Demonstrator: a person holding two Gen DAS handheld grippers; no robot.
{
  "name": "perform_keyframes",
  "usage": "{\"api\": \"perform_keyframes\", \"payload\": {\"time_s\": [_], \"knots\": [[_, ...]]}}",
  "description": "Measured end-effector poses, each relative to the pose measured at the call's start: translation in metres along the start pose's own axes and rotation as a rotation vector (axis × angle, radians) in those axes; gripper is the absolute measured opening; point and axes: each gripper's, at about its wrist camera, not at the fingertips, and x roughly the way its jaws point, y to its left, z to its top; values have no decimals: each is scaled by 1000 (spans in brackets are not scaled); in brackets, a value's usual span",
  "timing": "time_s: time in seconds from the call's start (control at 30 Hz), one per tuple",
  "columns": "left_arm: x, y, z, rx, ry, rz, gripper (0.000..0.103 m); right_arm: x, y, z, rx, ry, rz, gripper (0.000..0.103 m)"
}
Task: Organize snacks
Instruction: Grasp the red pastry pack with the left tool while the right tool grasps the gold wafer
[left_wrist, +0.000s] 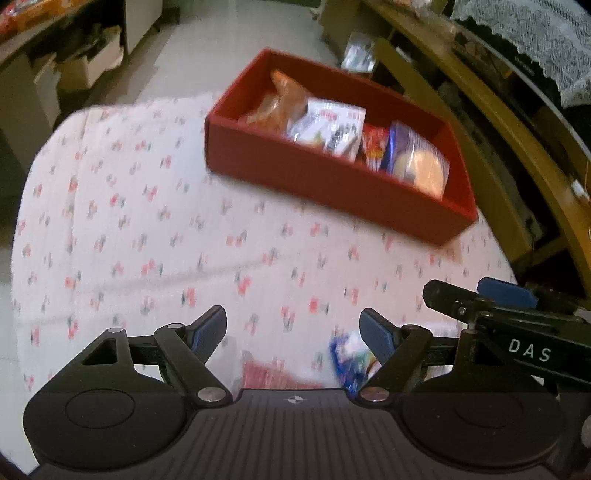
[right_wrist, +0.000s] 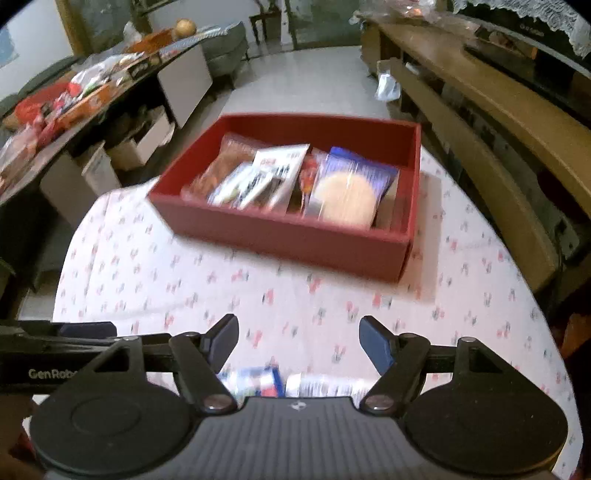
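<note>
A red box (left_wrist: 332, 184) (right_wrist: 288, 240) stands on a table with a flowered cloth (left_wrist: 147, 240) (right_wrist: 221, 288). Several snack packets stand in it: an orange one (left_wrist: 284, 99) (right_wrist: 225, 162), a white one (left_wrist: 328, 129) (right_wrist: 273, 173), a small red one (left_wrist: 375, 146) and a blue one with a round cracker (left_wrist: 417, 158) (right_wrist: 351, 188). My left gripper (left_wrist: 293, 330) is open and empty above the cloth. A blue packet (left_wrist: 351, 354) and a red packet (left_wrist: 266, 374) lie close under it. My right gripper (right_wrist: 298, 341) is open and empty. Blue and white packets (right_wrist: 258, 380) (right_wrist: 325, 384) lie just below it.
A wooden bench or shelf unit (left_wrist: 498, 122) (right_wrist: 498, 122) runs along the right of the table. A dark side table loaded with snack packs (right_wrist: 74, 96) stands at the left, with cardboard boxes (right_wrist: 140, 144) under it. Tiled floor (right_wrist: 303, 77) lies beyond the box.
</note>
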Motion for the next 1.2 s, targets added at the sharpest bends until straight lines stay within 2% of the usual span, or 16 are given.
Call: {"api": "perform_keyframes", "payload": {"time_s": [0.23, 0.47, 0.53, 0.6, 0.67, 0.73, 1.0, 1.2], "knots": [[12, 0, -35, 30, 73, 31, 84, -11, 10, -31, -22, 25, 24, 78], [27, -6, -43, 76, 100, 82, 84, -16, 10, -43, -20, 34, 30, 78], [31, -7, -44, 87, 105, 99, 83, -17, 9, -44, -20, 37, 29, 78], [30, -9, -44, 99, 100, 114, 75, -16, 10, -47, -26, 47, 27, 78], [27, -8, -43, 89, 96, 108, 66, -15, 10, -50, -34, 57, 31, 78], [25, -7, -44, 85, 98, 106, 64, -15, 12, -52, -41, 65, 39, 78], [8, 7, -44, 45, 70, 81, 62, -5, 26, -68, -128, 137, 76, 78], [9, 14, -45, 29, 89, 71, 62, 6, 41, -79, -218, 199, 122, 78]]}}
